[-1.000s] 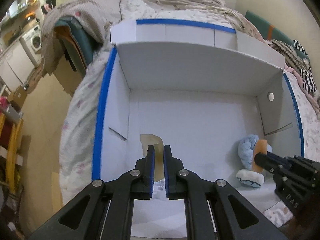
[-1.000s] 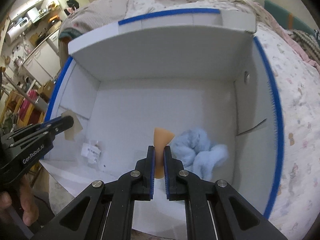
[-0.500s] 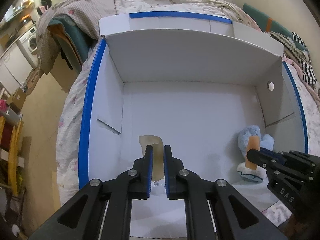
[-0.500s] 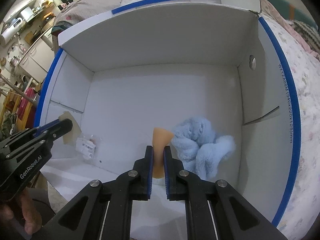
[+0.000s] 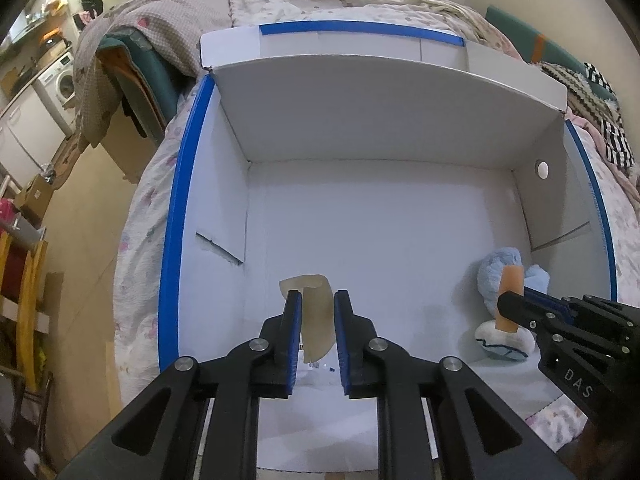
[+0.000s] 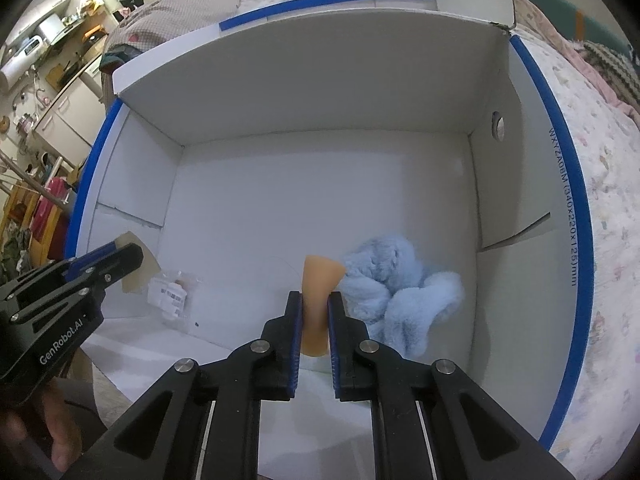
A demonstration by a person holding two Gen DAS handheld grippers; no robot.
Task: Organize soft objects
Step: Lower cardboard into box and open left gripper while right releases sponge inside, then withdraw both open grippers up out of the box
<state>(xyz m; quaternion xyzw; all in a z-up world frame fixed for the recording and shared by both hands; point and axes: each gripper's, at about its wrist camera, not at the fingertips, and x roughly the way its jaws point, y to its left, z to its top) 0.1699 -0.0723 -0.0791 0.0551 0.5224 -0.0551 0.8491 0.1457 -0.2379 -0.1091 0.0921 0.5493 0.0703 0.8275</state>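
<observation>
Opening, left hand-held gripper [image 5: 316, 320] straddles beige piece [image 5: 316, 320] (right [image 6: 316, 320] clenches orange piece [image 6: 318, 300]).

Inside the box [image 5: 400, 152], a thin pad [image 5: 316, 320] is placed between the left gripper's [image 5: 316, 340] opening jaws; a plush toy [image 6: 400, 300] is found just right of the right gripper [image 6: 316, 332].

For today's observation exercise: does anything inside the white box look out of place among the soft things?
Yes: a small clear packet with a printed label lies on the box floor near the left gripper. Beside the fluffy blue toy, it looks like stray packaging.
</observation>
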